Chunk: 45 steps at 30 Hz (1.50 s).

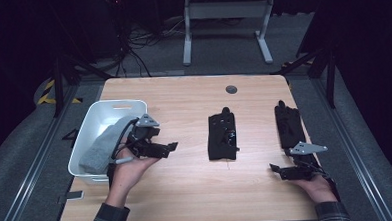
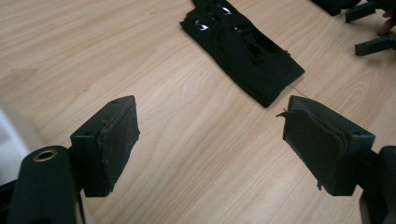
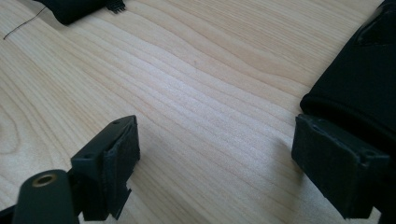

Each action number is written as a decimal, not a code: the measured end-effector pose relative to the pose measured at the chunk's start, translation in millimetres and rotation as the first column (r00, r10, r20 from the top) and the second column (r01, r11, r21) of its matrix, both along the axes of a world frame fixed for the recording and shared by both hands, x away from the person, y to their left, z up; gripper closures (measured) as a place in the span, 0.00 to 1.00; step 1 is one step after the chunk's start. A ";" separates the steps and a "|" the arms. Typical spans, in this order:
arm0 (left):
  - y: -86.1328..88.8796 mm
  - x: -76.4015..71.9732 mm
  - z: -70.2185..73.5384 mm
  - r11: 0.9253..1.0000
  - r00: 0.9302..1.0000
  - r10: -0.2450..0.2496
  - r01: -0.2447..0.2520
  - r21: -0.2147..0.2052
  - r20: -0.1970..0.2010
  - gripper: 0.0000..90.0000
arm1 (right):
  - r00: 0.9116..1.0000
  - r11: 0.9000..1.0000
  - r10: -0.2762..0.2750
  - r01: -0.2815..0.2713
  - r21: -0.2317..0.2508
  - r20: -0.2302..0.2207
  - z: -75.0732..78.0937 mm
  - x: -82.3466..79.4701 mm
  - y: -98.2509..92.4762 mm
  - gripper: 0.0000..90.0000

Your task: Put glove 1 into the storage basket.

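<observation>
Two black fabric pieces lie on the wooden table (image 1: 183,101). The middle piece (image 1: 221,137) has small shiny buckles, clearest in the left gripper view (image 2: 243,46). The second, longer piece (image 1: 289,126) lies near the right edge. My left gripper (image 1: 172,146) is held beside the white bin with its jaws pointing toward the middle piece. It is open over bare wood (image 2: 210,109). My right gripper (image 1: 276,170) rests low at the front right, also open (image 3: 215,126). Its right jaw sits just in front of the long piece's near end (image 3: 364,70), and whether they touch I cannot tell.
A white plastic bin (image 1: 85,130) stands at the table's left edge with a grey cloth (image 1: 103,144) in it. A round grommet (image 1: 231,89) is set in the far part of the tabletop. A loose thread (image 3: 21,25) trails from the middle piece.
</observation>
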<state>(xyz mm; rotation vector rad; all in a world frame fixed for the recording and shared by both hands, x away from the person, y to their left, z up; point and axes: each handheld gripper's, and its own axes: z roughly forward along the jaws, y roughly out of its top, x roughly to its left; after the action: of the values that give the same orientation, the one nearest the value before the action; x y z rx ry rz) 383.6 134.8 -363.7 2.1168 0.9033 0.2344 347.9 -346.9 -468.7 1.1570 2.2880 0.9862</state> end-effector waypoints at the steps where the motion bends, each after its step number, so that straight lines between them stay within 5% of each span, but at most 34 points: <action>1: -3.8 -1.6 -3.2 1.000 1.000 -0.004 0.004 -0.003 0.002 0.21 | 1.000 1.000 0.000 0.000 0.000 0.000 0.0 0.0 0.0 0.18; 10: -29.8 -10.7 -37.1 0.997 0.997 -0.076 0.076 0.026 -0.011 0.19 | 1.000 1.000 -0.002 0.002 0.000 0.000 0.0 -0.3 0.4 0.17; 15: -42.3 -13.1 -59.4 0.991 0.995 -0.098 0.099 0.093 -0.016 0.19 | 1.000 1.000 -0.004 0.004 -0.001 0.000 0.0 -0.4 0.4 0.17; 23: -49.1 -10.3 -88.5 0.978 0.993 -0.107 0.114 0.173 -0.051 0.18 | 1.000 1.000 -0.014 0.014 -0.005 -0.004 -0.1 0.0 0.7 0.14; 27: -47.1 -9.7 -96.4 0.977 0.992 -0.115 0.122 0.172 -0.055 0.17 | 1.000 1.000 -0.014 0.014 -0.006 -0.004 -0.2 -0.1 1.1 0.14; 30: -47.3 -12.0 -102.4 0.968 0.989 -0.141 0.146 0.203 -0.037 0.16 | 1.000 1.000 -0.015 0.015 -0.006 -0.004 -0.3 -0.3 1.3 0.14; 39: -38.6 -13.0 -112.0 0.974 0.982 -0.187 0.180 0.135 0.034 0.13 | 0.999 1.000 0.005 -0.006 -0.023 -0.031 6.0 -2.4 4.3 0.25; 45: -38.7 -14.6 -113.2 0.978 0.985 -0.168 0.161 0.129 0.042 0.11 | 1.000 1.000 0.004 -0.004 0.013 -0.001 21.0 -2.4 2.5 0.37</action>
<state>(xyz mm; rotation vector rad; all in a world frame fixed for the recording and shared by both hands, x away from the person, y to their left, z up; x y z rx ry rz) 368.9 96.1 -477.0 2.2768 0.6935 0.2665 345.5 -344.4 -447.7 1.1588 2.2889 1.0033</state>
